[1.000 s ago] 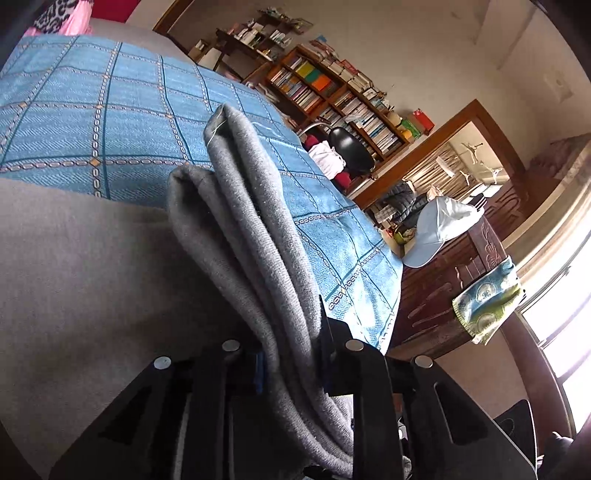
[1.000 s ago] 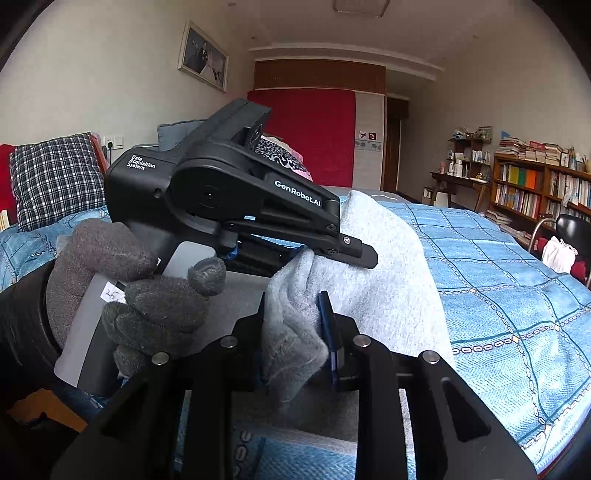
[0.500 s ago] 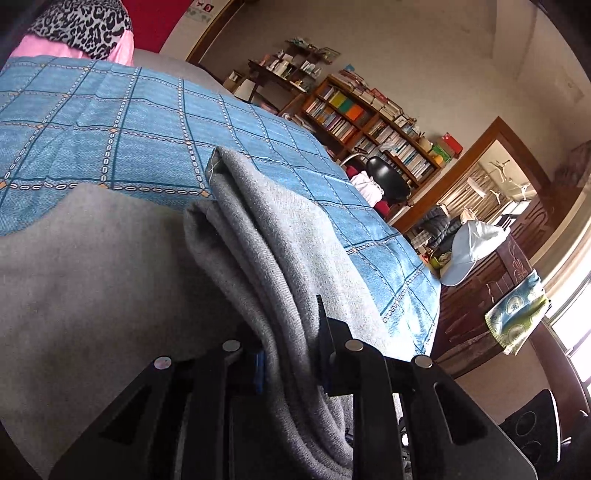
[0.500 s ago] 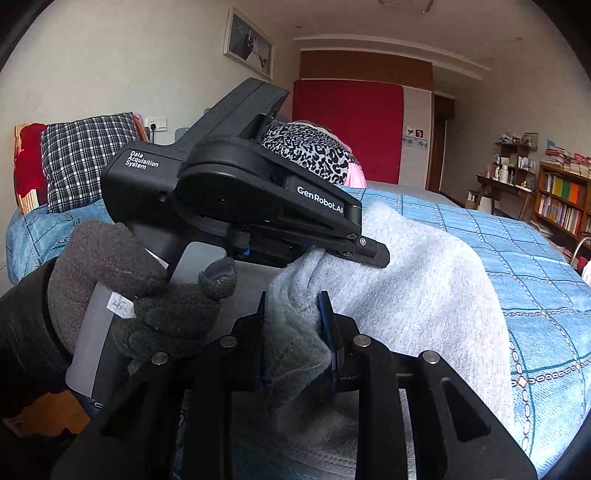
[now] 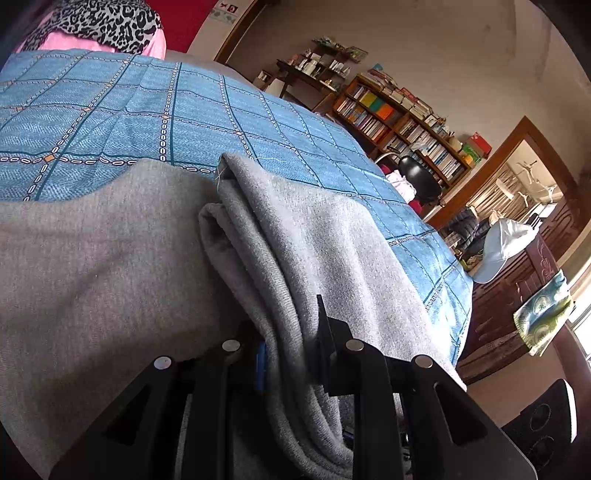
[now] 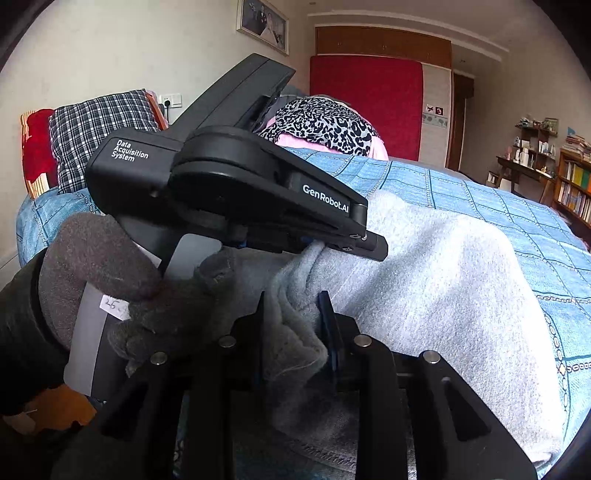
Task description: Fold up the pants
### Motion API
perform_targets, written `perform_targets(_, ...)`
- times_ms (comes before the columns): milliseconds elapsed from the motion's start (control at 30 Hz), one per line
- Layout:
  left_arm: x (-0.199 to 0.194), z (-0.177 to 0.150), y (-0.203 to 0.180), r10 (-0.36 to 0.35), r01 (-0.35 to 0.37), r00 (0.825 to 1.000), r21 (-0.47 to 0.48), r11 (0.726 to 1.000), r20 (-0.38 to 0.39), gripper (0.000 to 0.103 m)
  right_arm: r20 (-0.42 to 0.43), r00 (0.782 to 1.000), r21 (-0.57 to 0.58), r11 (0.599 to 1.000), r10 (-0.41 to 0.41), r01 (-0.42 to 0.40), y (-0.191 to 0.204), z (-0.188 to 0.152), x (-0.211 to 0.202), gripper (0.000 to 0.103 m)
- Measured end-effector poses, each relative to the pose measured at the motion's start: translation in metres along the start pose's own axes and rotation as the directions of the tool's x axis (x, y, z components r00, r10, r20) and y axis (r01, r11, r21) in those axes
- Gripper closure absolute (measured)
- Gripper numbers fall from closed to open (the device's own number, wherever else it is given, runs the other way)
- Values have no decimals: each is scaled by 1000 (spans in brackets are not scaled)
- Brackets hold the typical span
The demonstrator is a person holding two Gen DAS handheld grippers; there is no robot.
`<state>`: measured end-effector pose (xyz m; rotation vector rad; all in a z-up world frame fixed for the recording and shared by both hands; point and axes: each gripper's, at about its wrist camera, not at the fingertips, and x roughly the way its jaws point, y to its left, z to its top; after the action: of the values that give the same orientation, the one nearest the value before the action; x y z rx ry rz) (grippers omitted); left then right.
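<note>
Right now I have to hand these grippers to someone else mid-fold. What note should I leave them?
Left gripper: shut on a bunched edge of the pants.
Right gripper: shut on another bunch of the pants, close beside the left gripper.
Pants: gray, part spread flat on the bed, the held part lifted over it.
Done: both edges gripped and raised.
Left: probably lay the lifted part down, let go, smooth.

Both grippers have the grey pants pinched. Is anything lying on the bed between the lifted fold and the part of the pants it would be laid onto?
Nothing visible does. The left gripper and right gripper both clamp the grey pants. The flat layer beside the fold looks bare, as does the blue bedspread; the leopard-print pile sits far back.
</note>
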<state>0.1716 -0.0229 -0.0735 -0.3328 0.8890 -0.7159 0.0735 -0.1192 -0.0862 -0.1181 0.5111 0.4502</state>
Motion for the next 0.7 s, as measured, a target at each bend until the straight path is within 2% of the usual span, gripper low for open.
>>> perform_targets(133,-2,-5,-2,28,-28,1000,16,999,6,83,-12,1000,-9,1000,18,-18,6,-8,-1,71)
perform_targets(200,-1,-8,-7,54,-54,999,35,998,10,82,-24,998,-9,999,51,-51,6,-8,-1,59)
perform_targets(233,-1,-9,-8,63,-63,998,43,997,12,82,-26,998,-4,998,66,-66,7,-8,-2,57)
perform_targets(367,-3,-12,-9,85,-86,996,55,995,19,81,-18,993,30,993,115,-115,5,-8,-9,57)
perform_targets(500,-5,-15,-10,99,-99,995,61,993,18,81,20,987,103,981,161,-162,-16,-5,-32,57)
perform_targets(700,-9,-20,-14,135,-137,991,96,986,26,80,92,985,206,965,145,-162,-54,-3,-65,56)
